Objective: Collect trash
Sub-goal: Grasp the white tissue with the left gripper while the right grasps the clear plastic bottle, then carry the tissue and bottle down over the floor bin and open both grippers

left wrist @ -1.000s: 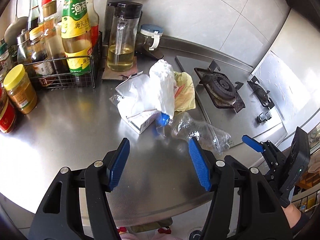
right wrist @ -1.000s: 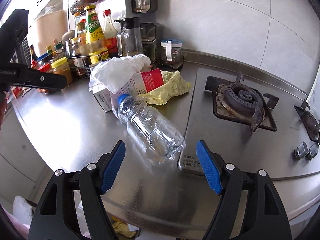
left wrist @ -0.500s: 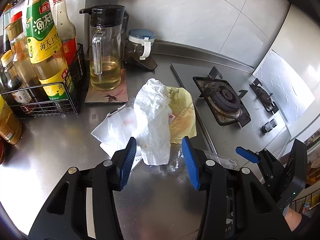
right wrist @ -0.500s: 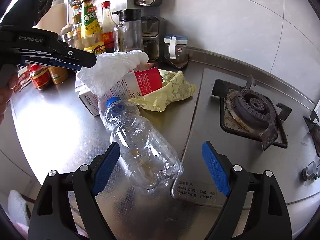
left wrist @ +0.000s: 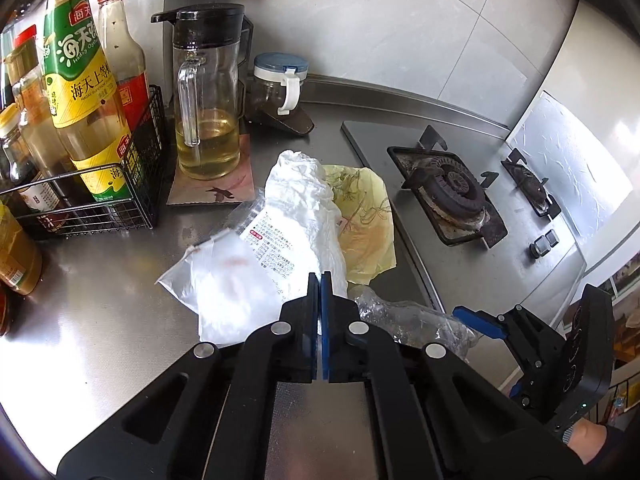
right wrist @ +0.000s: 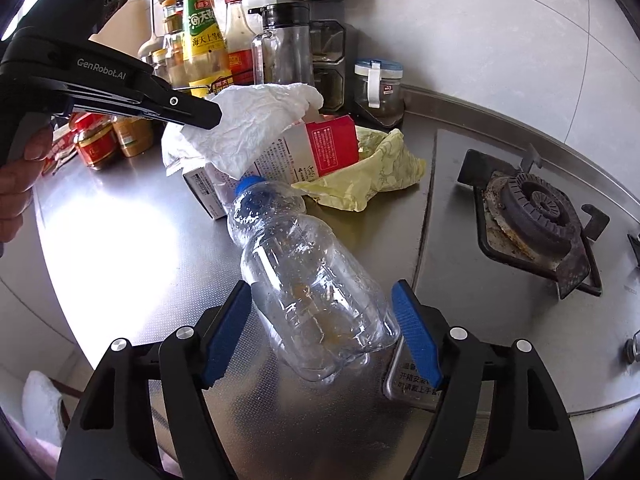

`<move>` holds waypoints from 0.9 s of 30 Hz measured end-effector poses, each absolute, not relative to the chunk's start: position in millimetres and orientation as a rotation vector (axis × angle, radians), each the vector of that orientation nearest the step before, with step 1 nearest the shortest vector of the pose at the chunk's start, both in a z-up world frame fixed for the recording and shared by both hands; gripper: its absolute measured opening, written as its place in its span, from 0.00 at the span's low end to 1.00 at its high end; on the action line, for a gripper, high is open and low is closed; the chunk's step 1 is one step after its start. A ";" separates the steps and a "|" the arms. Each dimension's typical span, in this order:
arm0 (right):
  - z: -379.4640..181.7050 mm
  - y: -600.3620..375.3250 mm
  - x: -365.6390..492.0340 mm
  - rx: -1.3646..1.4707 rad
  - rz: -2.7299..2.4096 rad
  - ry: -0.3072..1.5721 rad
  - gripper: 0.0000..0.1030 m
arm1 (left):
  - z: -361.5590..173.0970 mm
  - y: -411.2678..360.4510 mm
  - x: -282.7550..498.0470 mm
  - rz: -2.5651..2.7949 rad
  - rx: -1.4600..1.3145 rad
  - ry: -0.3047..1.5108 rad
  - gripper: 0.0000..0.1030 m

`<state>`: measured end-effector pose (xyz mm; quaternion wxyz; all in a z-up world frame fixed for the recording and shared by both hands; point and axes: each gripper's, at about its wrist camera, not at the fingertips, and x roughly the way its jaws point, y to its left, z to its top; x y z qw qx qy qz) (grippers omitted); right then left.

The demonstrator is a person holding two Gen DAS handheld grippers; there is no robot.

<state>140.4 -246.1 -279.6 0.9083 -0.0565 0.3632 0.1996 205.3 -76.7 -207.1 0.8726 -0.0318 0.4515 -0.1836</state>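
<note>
A pile of trash lies on the steel counter: a crumpled white tissue (left wrist: 304, 204), a clear plastic wrapper (left wrist: 224, 276), a yellow bag (left wrist: 368, 232), a red-and-white carton (right wrist: 320, 148) and an empty clear bottle with a blue cap (right wrist: 312, 284). My left gripper (left wrist: 320, 280) is shut on the near edge of the white tissue; it also shows in the right wrist view (right wrist: 212, 114). My right gripper (right wrist: 324, 320) is open, its blue pads either side of the bottle's base, not clamped.
A wire rack of sauce bottles (left wrist: 80, 128) stands at the back left, with an oil pitcher (left wrist: 208, 96) and a small jar (left wrist: 280, 84) beside it. A gas hob (left wrist: 452, 196) takes up the right of the counter. The counter's front edge is close below.
My left gripper moved in and closed on the white tissue. My right gripper advanced so that its open fingers now flank the bottle.
</note>
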 end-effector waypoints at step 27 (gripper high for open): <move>-201.0 -266.5 -8.8 -0.080 0.370 0.619 0.55 | -106.1 -60.9 60.3 -0.422 -0.048 0.766 0.00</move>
